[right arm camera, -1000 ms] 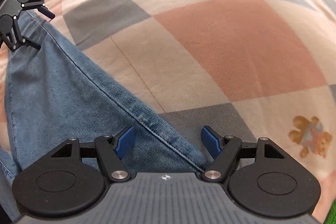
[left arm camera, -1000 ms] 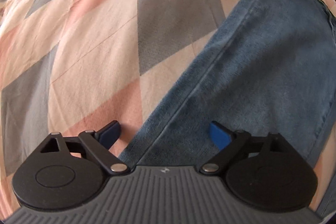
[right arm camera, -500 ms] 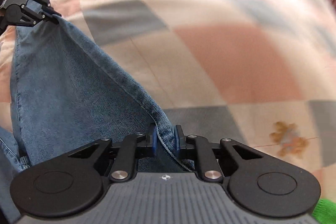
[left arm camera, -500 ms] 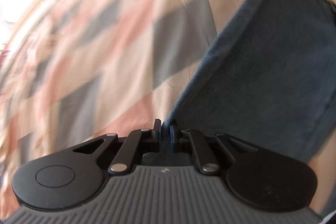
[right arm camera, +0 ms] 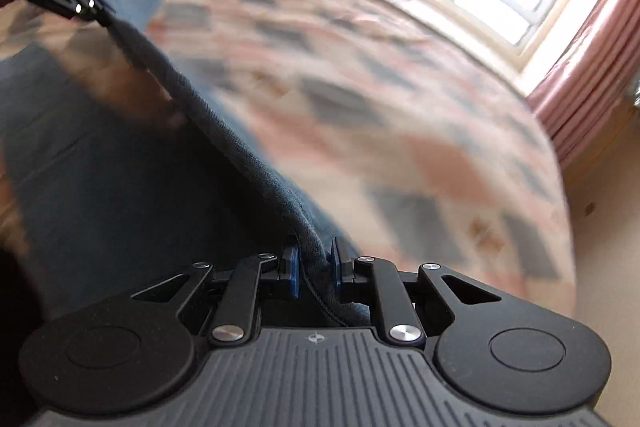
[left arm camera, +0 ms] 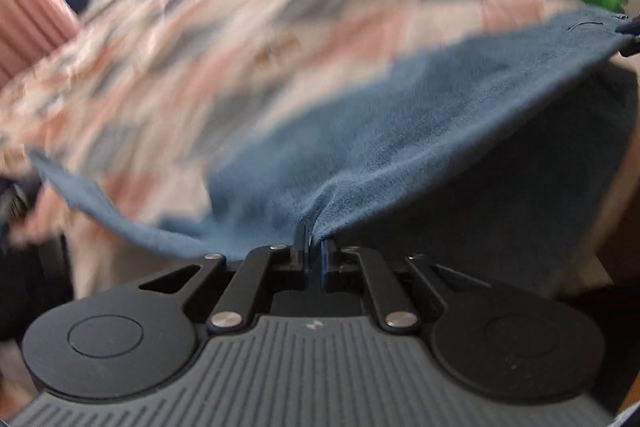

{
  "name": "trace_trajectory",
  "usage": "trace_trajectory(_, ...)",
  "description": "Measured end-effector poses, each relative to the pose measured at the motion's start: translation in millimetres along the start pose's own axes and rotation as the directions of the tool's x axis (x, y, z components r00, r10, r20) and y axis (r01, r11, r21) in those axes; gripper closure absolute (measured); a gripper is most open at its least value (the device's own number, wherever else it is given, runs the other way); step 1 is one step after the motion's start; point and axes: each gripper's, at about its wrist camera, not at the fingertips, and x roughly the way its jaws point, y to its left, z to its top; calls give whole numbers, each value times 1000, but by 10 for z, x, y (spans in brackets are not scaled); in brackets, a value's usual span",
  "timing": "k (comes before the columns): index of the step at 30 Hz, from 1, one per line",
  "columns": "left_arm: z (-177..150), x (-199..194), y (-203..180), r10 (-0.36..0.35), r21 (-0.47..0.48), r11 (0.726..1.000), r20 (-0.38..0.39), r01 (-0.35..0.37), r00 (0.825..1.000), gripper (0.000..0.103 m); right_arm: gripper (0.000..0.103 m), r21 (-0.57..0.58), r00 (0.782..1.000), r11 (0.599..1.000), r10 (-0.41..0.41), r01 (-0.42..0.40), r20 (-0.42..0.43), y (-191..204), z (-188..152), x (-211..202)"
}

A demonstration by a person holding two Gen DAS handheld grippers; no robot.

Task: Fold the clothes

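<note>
Both of your tools are clamped on the jeans (left arm camera: 400, 131): the left tool (left arm camera: 315, 255) pinches a thin edge, the right tool (right arm camera: 315, 269) grips a thick seam. The denim hangs stretched between them, lifted above the patterned bed (right arm camera: 360, 75) ahead.

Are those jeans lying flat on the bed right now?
No. The jeans hang stretched in the air between the right gripper and left gripper, above the bed.
</note>
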Motion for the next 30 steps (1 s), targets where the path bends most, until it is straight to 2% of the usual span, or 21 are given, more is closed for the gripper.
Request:
trace_trajectory(2,-312,191,-270,-6,-12,1000,-107,5,994,96,89,30,994,998,60,-58,-87,270,-339,44)
trace_trajectory(3,-428,268,-370,4,-13,1000,-146,-6,989,95,89,45,984,995,100,-95,-145,384,-498,112)
trace_trajectory(5,-543,336,-488,24,-43,999,-188,-33,982,90,93,71,959,991,128,-114,-251,544,-742,261)
trace_trajectory(6,-557,323,-505,27,-72,997,-199,-42,980,88,85,101,945,989,136,-110,-297,574,-829,313)
trace_trajectory(8,-563,224,-469,0,-147,989,-201,-31,980,86,74,248,937,964,170,-94,-306,459,-913,296)
trace_trajectory(9,-569,160,-446,-11,-183,983,-195,-25,981,76,64,357,941,930,197,-90,-276,344,-943,257)
trace_trajectory(10,-579,93,-426,-7,-204,978,-189,-32,982,70,54,487,947,869,222,-85,-231,206,-973,214)
trace_trajectory(11,-590,27,-407,-2,-224,974,-182,-39,983,65,52,620,953,781,239,-77,-184,60,-1043,183)
trace_trajectory(12,-599,-39,-386,3,-245,968,-176,-46,984,66,52,744,959,665,250,-69,-134,-80,-1151,160)
trace_trajectory(14,-614,-164,-330,20,-288,955,-163,-67,986,66,51,913,972,404,232,-55,-43,-255,-1407,151)
trace_trajectory(15,-609,-216,-284,29,-315,946,-156,-78,987,66,52,964,977,259,211,-54,-2,-333,-1537,149)
trace_trajectory(16,-602,-266,-237,39,-340,936,-150,-89,988,66,52,987,981,151,192,-60,30,-373,-1631,158)
trace_trajectory(18,-551,-328,-104,80,-377,917,-142,-129,987,66,52,996,985,-30,152,-80,84,-418,-1787,185)
trace_trajectory(19,-524,-364,-50,102,-389,909,-135,-147,986,65,52,993,985,-77,135,-93,103,-420,-1819,191)
trace_trajectory(20,-487,-394,15,122,-404,900,-125,-163,985,63,52,991,986,-87,126,-99,110,-415,-1816,193)
trace_trajectory(22,-375,-337,174,158,-422,886,-117,-193,981,57,52,995,989,-62,118,-84,90,-395,-1765,194)
trace_trajectory(23,-317,-297,260,179,-428,879,-115,-211,977,57,52,995,990,-64,112,-80,87,-385,-1755,202)
trace_trajectory(26,-148,-50,623,210,-472,850,-102,-233,972,57,52,993,993,-93,85,-78,86,-345,-1762,250)
trace_trajectory(30,84,455,1254,192,-569,800,-55,-189,980,56,51,984,994,-141,20,-105,109,-287,-1891,363)
